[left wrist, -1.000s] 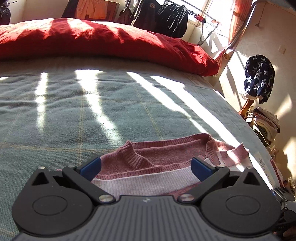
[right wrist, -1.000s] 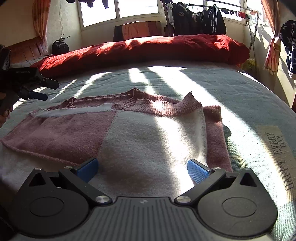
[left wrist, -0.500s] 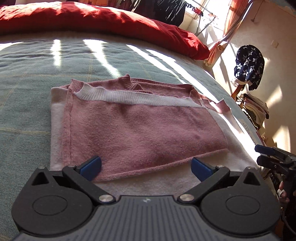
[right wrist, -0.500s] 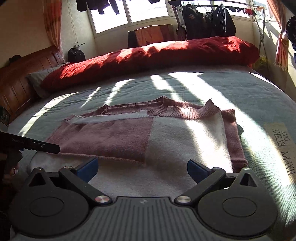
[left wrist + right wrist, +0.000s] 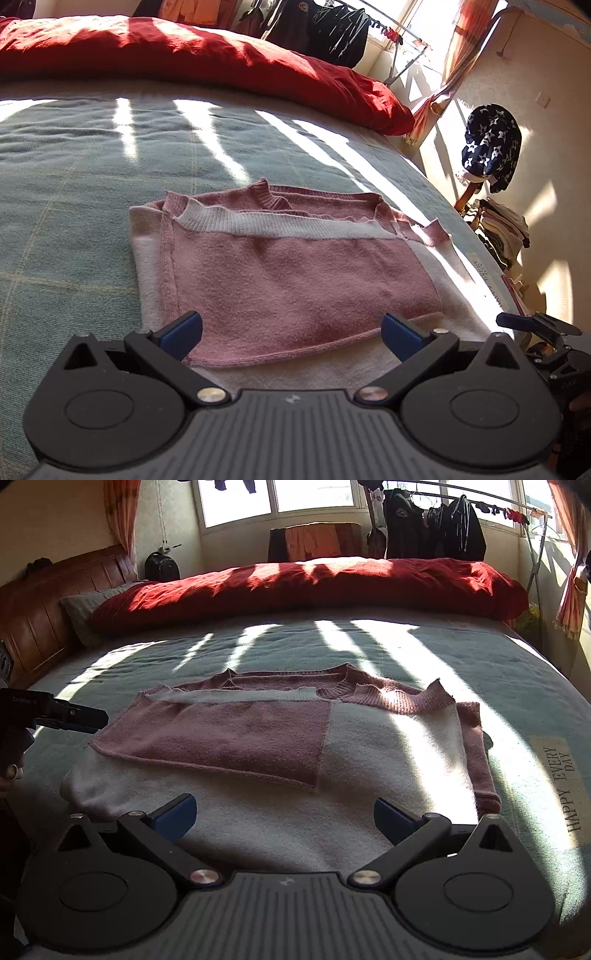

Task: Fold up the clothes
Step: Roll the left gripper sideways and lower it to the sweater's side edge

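A pink and white knitted sweater (image 5: 295,269) (image 5: 280,738) lies flat on the grey-green bed blanket (image 5: 74,177), with its sleeves folded in over the body. My left gripper (image 5: 291,328) hovers open at the sweater's near edge, nothing between its blue fingertips. My right gripper (image 5: 282,816) is open too, above the white lower part of the sweater. In the right wrist view the left gripper (image 5: 74,716) shows at the sweater's left side. At the right edge of the left wrist view, the right gripper (image 5: 532,323) is seen beside the bed.
A red duvet (image 5: 314,587) is bunched along the far side of the bed. A wooden headboard (image 5: 44,609) stands at the left. Dark clothes hang on a rack (image 5: 436,528) by the window. A chair with stacked garments (image 5: 498,229) stands beside the bed.
The left gripper has pulled back from the collar area to the sweater's near edge, and its view tilted up slightly. The right gripper has drawn back a little. The sweater stays as it lay.
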Demonstrator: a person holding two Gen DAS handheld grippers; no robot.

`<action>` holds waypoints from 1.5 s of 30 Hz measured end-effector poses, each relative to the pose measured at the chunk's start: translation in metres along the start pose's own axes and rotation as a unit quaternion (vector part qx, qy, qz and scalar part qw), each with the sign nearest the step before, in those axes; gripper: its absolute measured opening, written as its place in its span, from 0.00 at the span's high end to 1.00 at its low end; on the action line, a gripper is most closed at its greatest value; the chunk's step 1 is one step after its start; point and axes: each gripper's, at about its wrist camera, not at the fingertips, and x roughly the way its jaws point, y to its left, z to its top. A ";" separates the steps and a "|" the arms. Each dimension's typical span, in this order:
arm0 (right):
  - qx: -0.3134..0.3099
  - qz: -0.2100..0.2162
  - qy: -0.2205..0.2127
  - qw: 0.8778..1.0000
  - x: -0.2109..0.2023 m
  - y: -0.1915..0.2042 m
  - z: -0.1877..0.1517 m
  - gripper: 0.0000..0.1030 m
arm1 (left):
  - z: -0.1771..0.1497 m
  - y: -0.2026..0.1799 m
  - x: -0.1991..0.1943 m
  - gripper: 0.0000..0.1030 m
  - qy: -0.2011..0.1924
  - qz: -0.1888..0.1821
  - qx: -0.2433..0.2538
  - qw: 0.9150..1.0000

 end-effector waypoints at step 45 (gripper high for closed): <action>0.015 -0.009 0.068 0.998 0.004 -0.048 -0.034 0.00 | -0.055 -0.072 0.005 0.01 0.029 0.032 0.027 0.999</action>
